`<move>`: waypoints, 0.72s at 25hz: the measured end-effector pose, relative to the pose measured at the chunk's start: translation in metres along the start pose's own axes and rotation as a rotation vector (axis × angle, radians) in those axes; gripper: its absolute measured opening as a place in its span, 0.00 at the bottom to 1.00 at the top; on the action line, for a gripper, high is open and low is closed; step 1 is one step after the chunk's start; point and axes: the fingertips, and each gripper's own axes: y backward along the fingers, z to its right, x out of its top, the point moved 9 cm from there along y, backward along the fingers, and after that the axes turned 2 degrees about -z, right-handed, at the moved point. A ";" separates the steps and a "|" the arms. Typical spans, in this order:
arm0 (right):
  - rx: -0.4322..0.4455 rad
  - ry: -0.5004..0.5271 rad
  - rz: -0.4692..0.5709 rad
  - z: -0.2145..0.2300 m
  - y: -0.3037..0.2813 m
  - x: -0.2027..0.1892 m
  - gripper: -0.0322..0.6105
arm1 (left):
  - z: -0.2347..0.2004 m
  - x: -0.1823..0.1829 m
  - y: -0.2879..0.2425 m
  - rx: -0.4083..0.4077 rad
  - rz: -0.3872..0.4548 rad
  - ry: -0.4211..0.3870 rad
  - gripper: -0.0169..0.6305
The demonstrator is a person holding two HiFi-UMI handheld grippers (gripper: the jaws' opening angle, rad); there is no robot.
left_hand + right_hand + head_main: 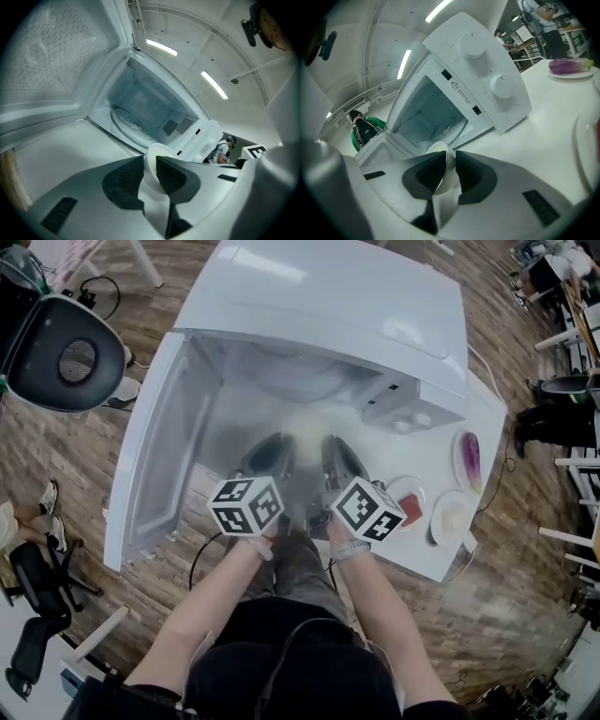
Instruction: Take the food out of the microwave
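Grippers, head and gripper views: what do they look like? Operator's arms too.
Both alike: the left gripper and the right gripper have grey moulded jaws with dark, cross-ribbed pads. Each carries a white cube with black square markers. Forearms bare, no sleeves in view; a light band at each wrist; dark clothing.

1. White box-shaped microwave oven [319, 306]: one.
2. Round white control knobs [471, 45] on its panel: two.
3. Grey hand-held two-jaw grippers: two, namely left gripper [150, 161] and right gripper [450, 157].
4. Black-and-white marker cubes [246, 505]: two, one per gripper.
5. Shallow white round dish [158, 151]: one.
6. Round white plates [459, 476] on the white table [487, 413]: three.
7. Purple aubergine [569, 65]: one.
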 end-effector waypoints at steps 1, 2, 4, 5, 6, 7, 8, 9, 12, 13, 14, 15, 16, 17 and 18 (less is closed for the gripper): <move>-0.011 -0.006 0.002 0.001 0.001 -0.001 0.17 | 0.000 0.000 -0.001 -0.005 -0.011 -0.006 0.16; -0.020 -0.012 0.004 0.003 0.002 -0.002 0.17 | 0.000 -0.001 -0.002 -0.011 -0.021 -0.011 0.16; -0.033 -0.018 0.009 0.005 0.004 -0.004 0.17 | 0.001 -0.002 -0.004 -0.022 -0.037 -0.017 0.16; -0.037 -0.020 0.009 0.005 0.005 -0.004 0.17 | 0.000 -0.003 -0.005 -0.026 -0.045 -0.018 0.16; -0.041 -0.020 0.009 0.006 0.006 -0.006 0.17 | 0.000 -0.004 -0.004 -0.029 -0.052 -0.018 0.16; -0.048 -0.021 0.008 0.006 0.007 -0.007 0.17 | -0.001 -0.006 -0.004 -0.032 -0.060 -0.018 0.16; -0.056 -0.022 0.007 0.007 0.008 -0.010 0.17 | -0.002 -0.007 -0.004 -0.035 -0.067 -0.017 0.16; -0.064 -0.025 0.007 0.007 0.008 -0.012 0.17 | -0.004 -0.009 -0.003 -0.037 -0.075 -0.017 0.16; -0.082 -0.040 0.009 0.009 0.010 -0.019 0.17 | -0.007 -0.013 -0.002 -0.042 -0.096 -0.018 0.16; -0.086 -0.045 0.009 0.010 0.011 -0.021 0.17 | -0.008 -0.014 -0.002 -0.043 -0.102 -0.018 0.16; -0.090 -0.049 0.007 0.010 0.012 -0.023 0.17 | -0.009 -0.016 -0.001 -0.044 -0.108 -0.018 0.16; -0.094 -0.052 0.006 0.010 0.012 -0.025 0.17 | -0.010 -0.017 -0.001 -0.044 -0.114 -0.018 0.16; -0.098 -0.054 0.004 0.010 0.013 -0.026 0.17 | -0.010 -0.018 0.000 -0.044 -0.119 -0.017 0.16; -0.102 -0.057 0.002 0.010 0.013 -0.028 0.17 | -0.011 -0.019 0.001 -0.043 -0.123 -0.016 0.16; -0.106 -0.058 0.001 0.011 0.014 -0.029 0.17 | -0.012 -0.020 0.001 -0.043 -0.128 -0.014 0.16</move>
